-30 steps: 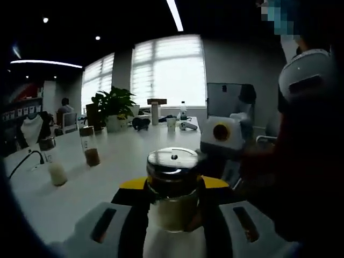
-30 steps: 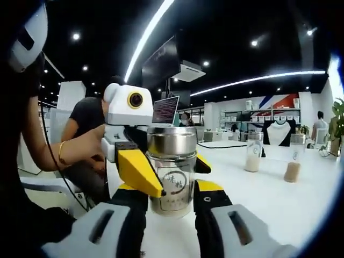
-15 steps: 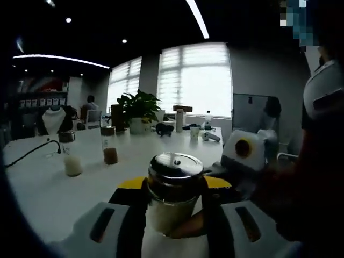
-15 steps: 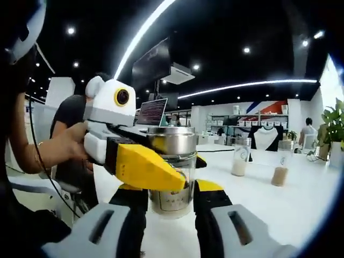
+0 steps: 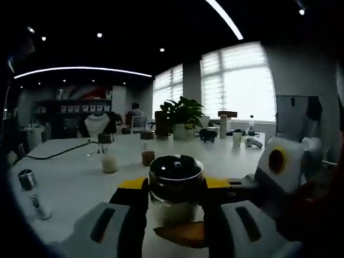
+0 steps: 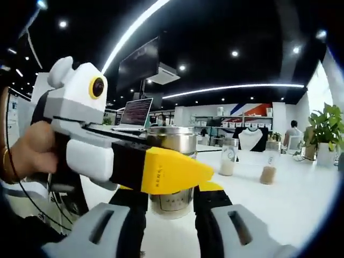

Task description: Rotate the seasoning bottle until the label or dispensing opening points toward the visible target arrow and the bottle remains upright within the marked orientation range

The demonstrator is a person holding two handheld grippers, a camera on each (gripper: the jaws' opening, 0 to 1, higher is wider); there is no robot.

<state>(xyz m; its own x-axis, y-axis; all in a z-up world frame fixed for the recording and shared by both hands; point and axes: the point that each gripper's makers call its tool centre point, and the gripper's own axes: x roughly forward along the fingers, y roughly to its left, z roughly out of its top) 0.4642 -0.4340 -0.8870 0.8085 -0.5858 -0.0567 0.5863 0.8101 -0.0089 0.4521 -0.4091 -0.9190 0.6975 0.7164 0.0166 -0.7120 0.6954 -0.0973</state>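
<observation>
The seasoning bottle (image 5: 176, 185) is a clear glass jar with a steel lid, holding pale powder, and it stands upright between my left gripper's (image 5: 176, 184) yellow-tipped jaws, which are shut on it. My right gripper (image 5: 243, 184) reaches in from the right to the same bottle. In the right gripper view the bottle (image 6: 172, 141) sits between my right gripper's (image 6: 171, 189) black jaws, which press its sides. My left gripper (image 6: 161, 169) comes in from the left, its yellow jaw crossing the front of the glass and hiding the label. Printed text shows low on the bottle.
On the white table (image 5: 75, 188) stand two glass jars (image 5: 109, 161) (image 5: 147, 154) and a small steel-capped bottle (image 5: 31, 189) at the near left. A potted plant (image 5: 183, 114) and a cable (image 5: 59, 154) lie farther back. A hand (image 6: 27, 153) holds the left gripper. A laptop (image 6: 135, 113) sits behind.
My left gripper has swung around the bottle; its yellow jaw now crosses the bottle's front in the right gripper view. The left gripper view has panned left, bringing a small bottle into sight.
</observation>
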